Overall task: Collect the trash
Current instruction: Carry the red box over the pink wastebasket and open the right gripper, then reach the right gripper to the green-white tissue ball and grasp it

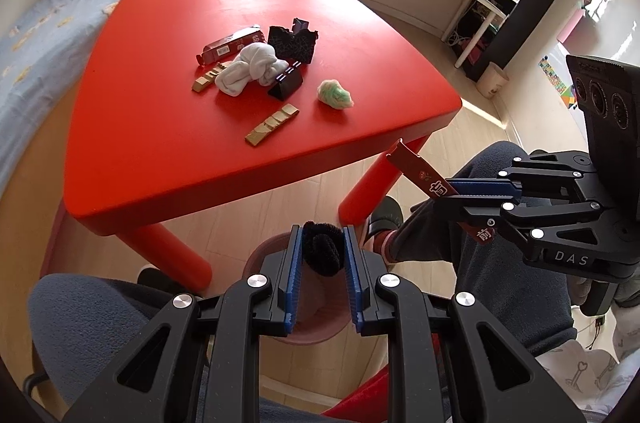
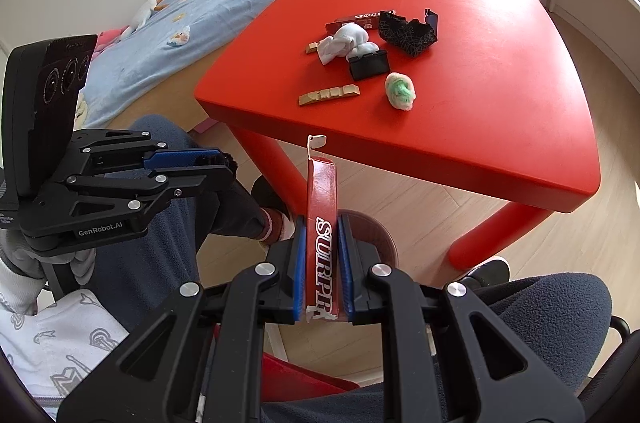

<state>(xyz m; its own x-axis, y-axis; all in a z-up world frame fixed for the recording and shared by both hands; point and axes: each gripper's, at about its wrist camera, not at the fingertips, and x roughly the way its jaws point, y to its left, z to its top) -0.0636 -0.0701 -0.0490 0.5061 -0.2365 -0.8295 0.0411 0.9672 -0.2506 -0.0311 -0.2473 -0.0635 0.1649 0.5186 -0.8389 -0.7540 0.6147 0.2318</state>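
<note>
Right gripper (image 2: 322,247) clamping red "SURPR…" carton strip (image 2: 321,207), "GenRobot.AI" on left gripper (image 2: 224,169)

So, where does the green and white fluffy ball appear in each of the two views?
Left wrist view: the green and white fluffy ball lies above centre, on the red table, right of the black stand.
Right wrist view: the ball lies upper right of centre, right of the gold strip.
Shared landmark: the white cloth in the pile.
</note>
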